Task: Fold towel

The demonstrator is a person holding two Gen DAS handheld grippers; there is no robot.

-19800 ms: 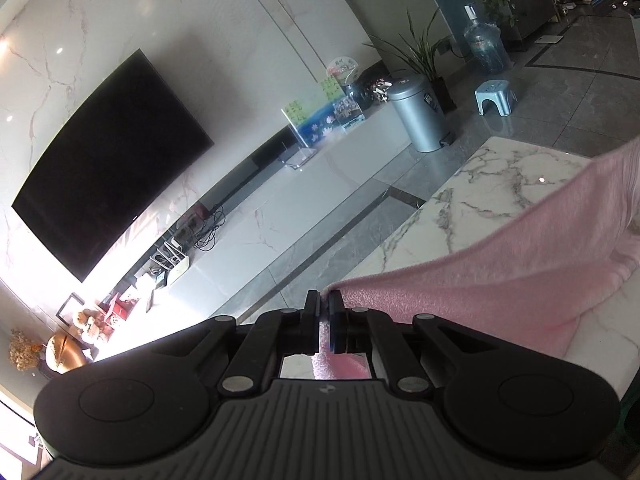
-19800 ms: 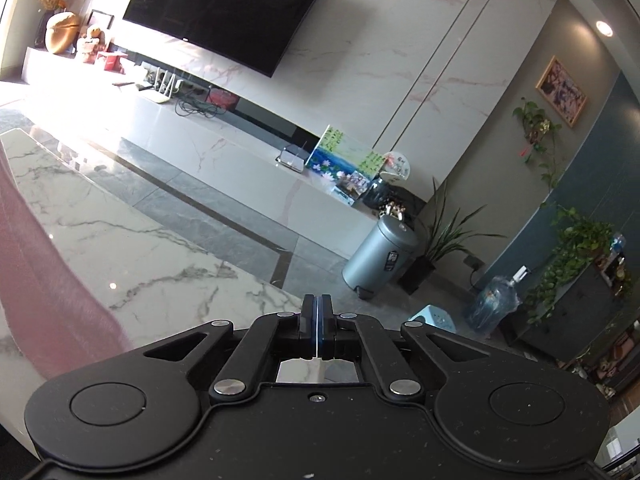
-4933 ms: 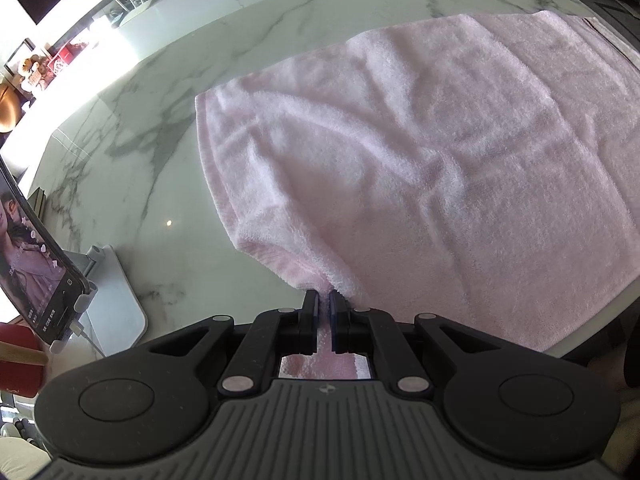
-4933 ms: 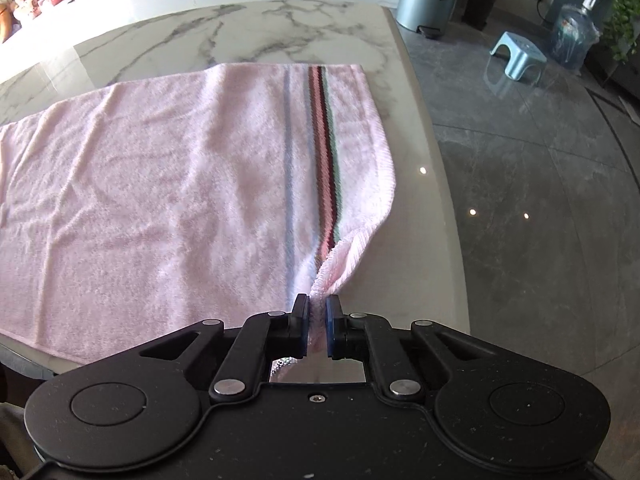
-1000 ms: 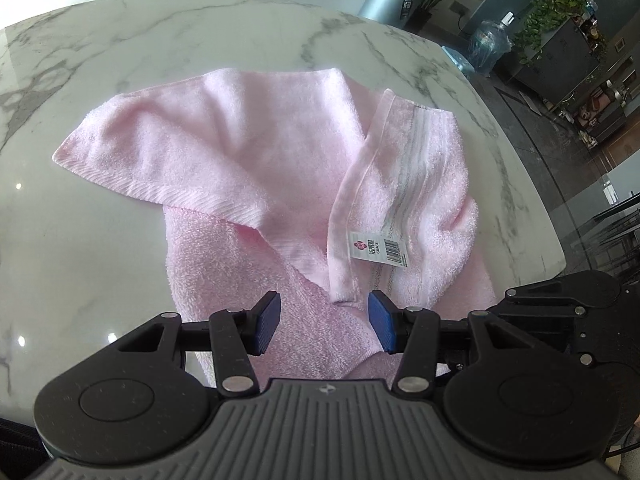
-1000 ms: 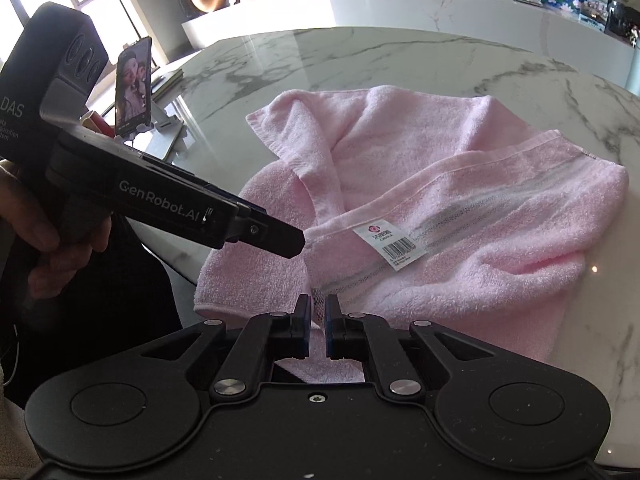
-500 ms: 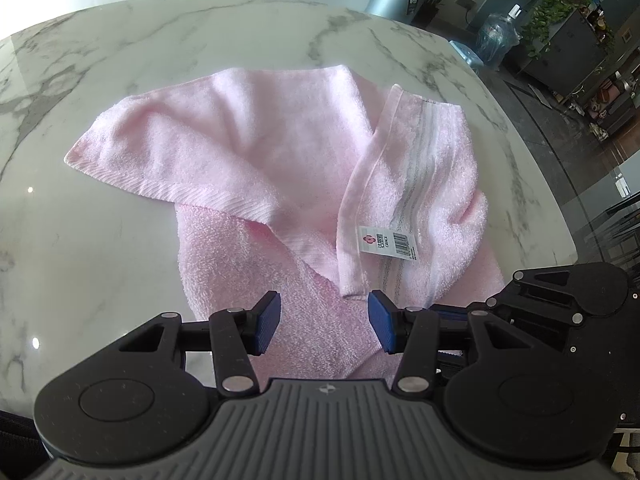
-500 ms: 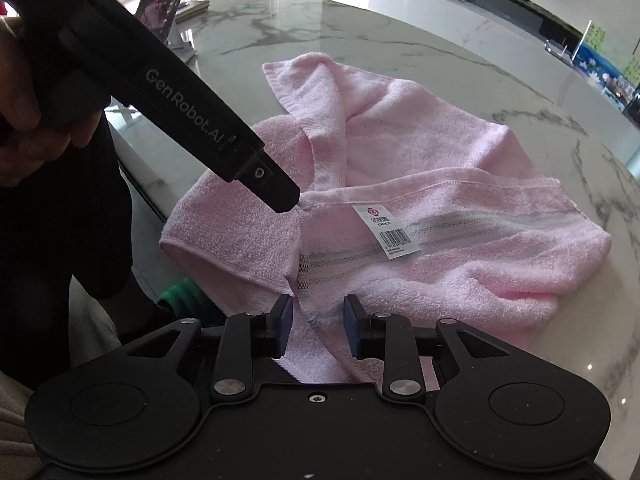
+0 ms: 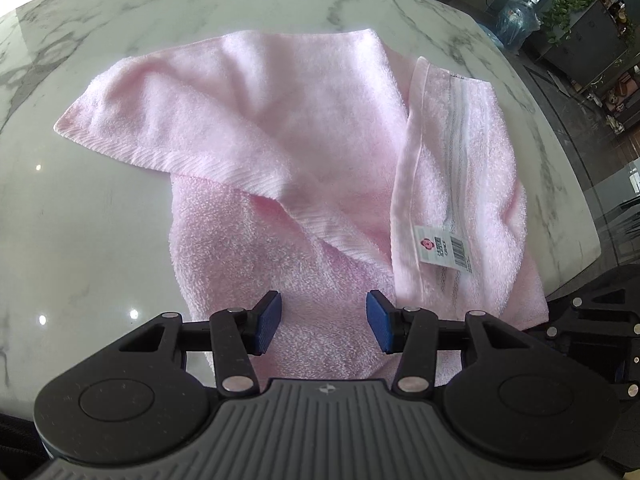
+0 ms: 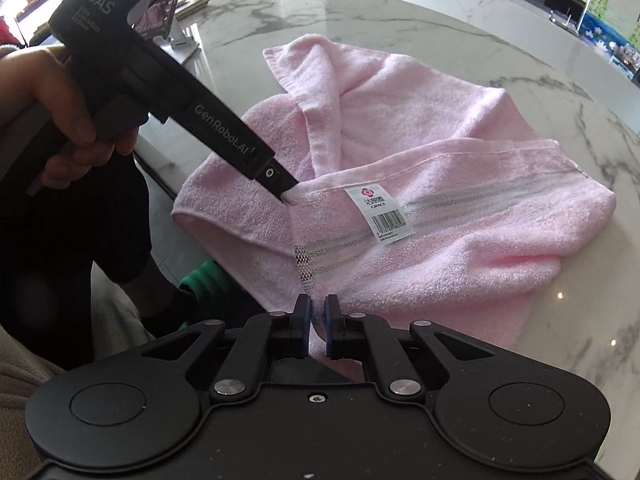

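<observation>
Marble table (image 9: 100,220), white with grey veins, fills both views and carries the pink towel (image 9: 304,128), which lies loosely folded near the table's near edge. In the left wrist view the towel's long axis runs from the near gripper toward the far side; a folded-over flap points to the far left, and a second panel with grey woven stripes lies along the right side, its hem running near to far. A white barcode label (image 9: 444,251) sits on the near end of that striped panel.

Left gripper (image 9: 323,322) hovers low over the towel's near end, its blue pads (image 9: 267,322) spread wide apart with terry cloth visible between them and nothing clamped. In the right wrist view this same tool enters from the upper left, angled downward, held in a hand (image 10: 76,112); its tip sits at the corner of the striped panel, though contact cannot be confirmed.

Right gripper (image 10: 317,330) points toward the far side with jaws drawn nearly together, pinching a thin edge of the towel (image 10: 440,184) just beyond the checkered end of the stripe.

A phone on a stand (image 10: 164,8) stands at the table's far left.
</observation>
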